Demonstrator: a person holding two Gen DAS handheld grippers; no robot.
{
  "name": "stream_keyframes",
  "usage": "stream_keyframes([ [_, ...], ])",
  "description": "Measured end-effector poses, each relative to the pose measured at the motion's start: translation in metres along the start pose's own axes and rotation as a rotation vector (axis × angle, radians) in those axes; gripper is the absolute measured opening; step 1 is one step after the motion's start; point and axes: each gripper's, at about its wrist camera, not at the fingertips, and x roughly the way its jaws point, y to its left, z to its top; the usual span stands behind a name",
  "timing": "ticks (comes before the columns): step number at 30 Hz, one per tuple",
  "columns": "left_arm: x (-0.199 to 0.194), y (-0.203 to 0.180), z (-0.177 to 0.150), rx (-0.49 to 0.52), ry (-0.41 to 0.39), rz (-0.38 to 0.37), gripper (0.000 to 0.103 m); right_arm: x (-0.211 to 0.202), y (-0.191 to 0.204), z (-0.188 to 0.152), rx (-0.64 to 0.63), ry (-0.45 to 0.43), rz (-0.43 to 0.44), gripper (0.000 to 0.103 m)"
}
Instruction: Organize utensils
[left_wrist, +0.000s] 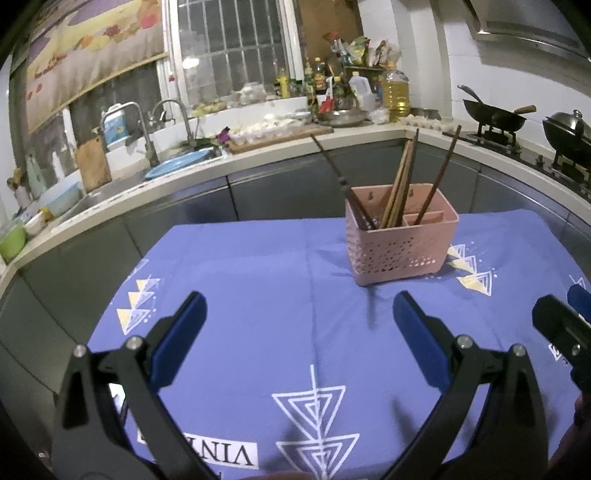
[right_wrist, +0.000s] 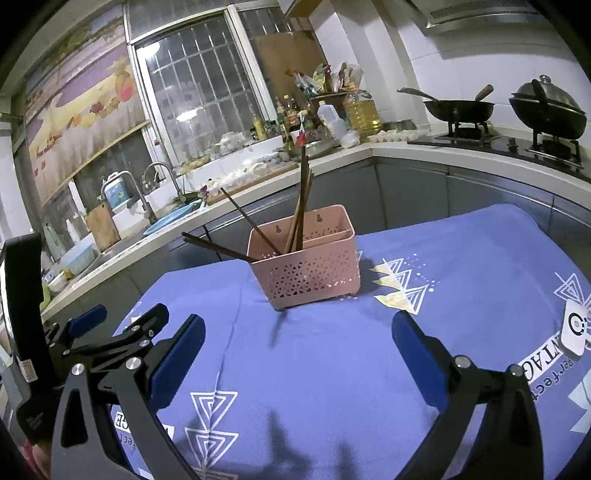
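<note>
Pink perforated utensil caddy (right_wrist: 308, 264), standing on the blue tablecloth (right_wrist: 332, 369), already holds all visible chopsticks (right_wrist: 300, 206); none lie loose, so sorting appears finished; left gripper (left_wrist: 299, 314) and right gripper (right_wrist: 298, 334) both wide apart, empty.

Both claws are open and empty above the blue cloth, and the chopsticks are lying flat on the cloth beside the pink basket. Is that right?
Not quite. The chopsticks stand inside the pink basket, leaning out over its rim, as the right wrist view shows. The rest holds: left claw and right claw are open and empty above the blue cloth.
</note>
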Motion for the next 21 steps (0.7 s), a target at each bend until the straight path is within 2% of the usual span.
stream_keyframes([
  [21,-0.006,-0.012,0.000,0.022,-0.013,0.000,0.097,-0.007,-0.002,0.002,-0.001,-0.031,-0.002,0.099],
])
